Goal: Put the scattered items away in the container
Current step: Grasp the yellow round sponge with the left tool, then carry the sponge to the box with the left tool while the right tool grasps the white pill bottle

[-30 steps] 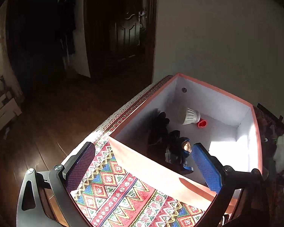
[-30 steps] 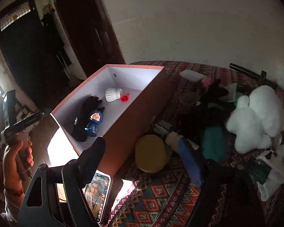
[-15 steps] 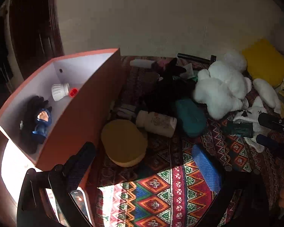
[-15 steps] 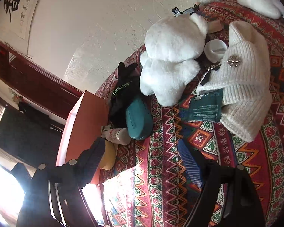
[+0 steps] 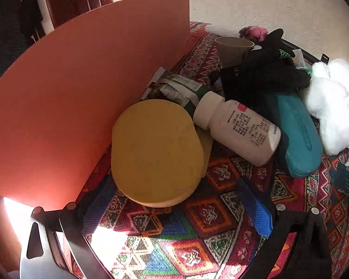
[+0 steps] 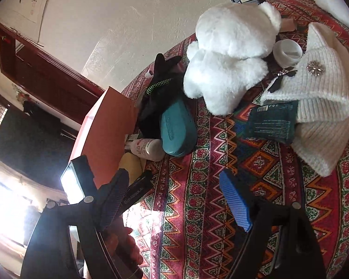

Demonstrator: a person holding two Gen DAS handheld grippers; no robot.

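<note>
The orange box (image 5: 65, 97) stands at the left on the patterned cloth; only its outer wall shows. My left gripper (image 5: 174, 209) is open and empty, low over the cloth, with its fingers on either side of the near edge of a yellow round sponge (image 5: 156, 153). A white pill bottle (image 5: 239, 127) lies just beyond the sponge. My right gripper (image 6: 174, 197) is open and empty above the cloth. The box (image 6: 107, 125), the bottle (image 6: 146, 148) and a teal case (image 6: 176, 130) lie ahead of it.
A black glove (image 5: 267, 74), a teal case (image 5: 300, 137), a paper cup (image 5: 232, 48) and a white plush toy (image 5: 337, 107) crowd the right. A white knit hat (image 6: 318, 97), a dark green packet (image 6: 272, 123) and a white plush (image 6: 230, 53) lie further right. The wall is behind.
My left gripper has swung from the box's inside to the items beside it and dropped close to the yellow sponge. My right gripper has turned towards the plush and hat, moving slightly closer.
</note>
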